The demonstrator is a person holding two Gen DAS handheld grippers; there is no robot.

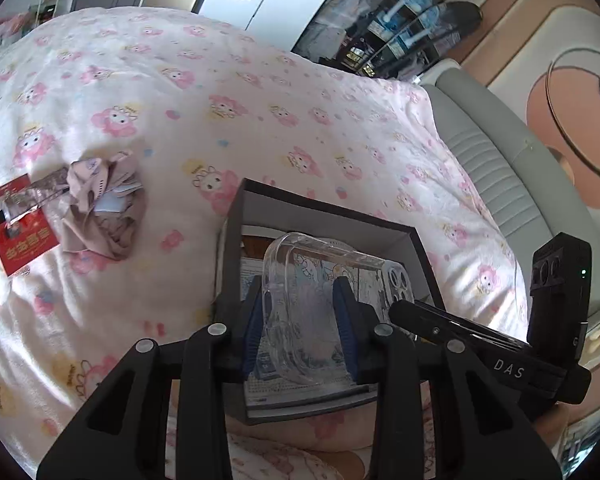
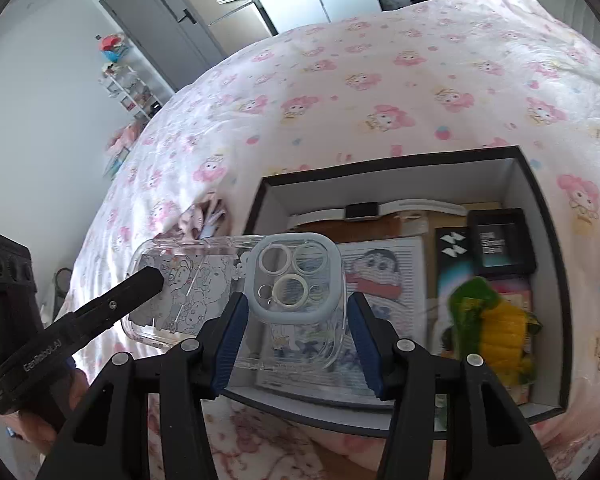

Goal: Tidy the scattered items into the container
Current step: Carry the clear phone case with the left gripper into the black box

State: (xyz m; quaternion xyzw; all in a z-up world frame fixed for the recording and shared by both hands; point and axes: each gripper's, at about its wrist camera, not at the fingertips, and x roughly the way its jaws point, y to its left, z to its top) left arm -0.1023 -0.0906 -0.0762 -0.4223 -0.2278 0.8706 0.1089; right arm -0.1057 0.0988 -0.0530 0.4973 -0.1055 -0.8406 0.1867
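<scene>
Both grippers grip one clear phone case (image 2: 236,300): my right gripper (image 2: 296,332) pinches its camera end, my left gripper (image 1: 300,332) the other end, blue pads tight on the long edges. Case hangs low centre in both views, over the near-left corner of the open box (image 2: 540,240).

Outward, inside the box: one watch (image 2: 360,211) along the far wall, one cartoon card (image 2: 384,276), one small dark frame (image 2: 502,242), one green-and-yellow toy (image 2: 492,320).

On the bedspread (image 1: 180,120), at the left of the left view: one crumpled pink cloth (image 1: 104,208), one red packet (image 1: 20,232), both not yet in.

Risks, as I judge them: slick plastic could slip if one hand lets go before the other; dropped from here it may catch the box rim and tip out onto the bed.
</scene>
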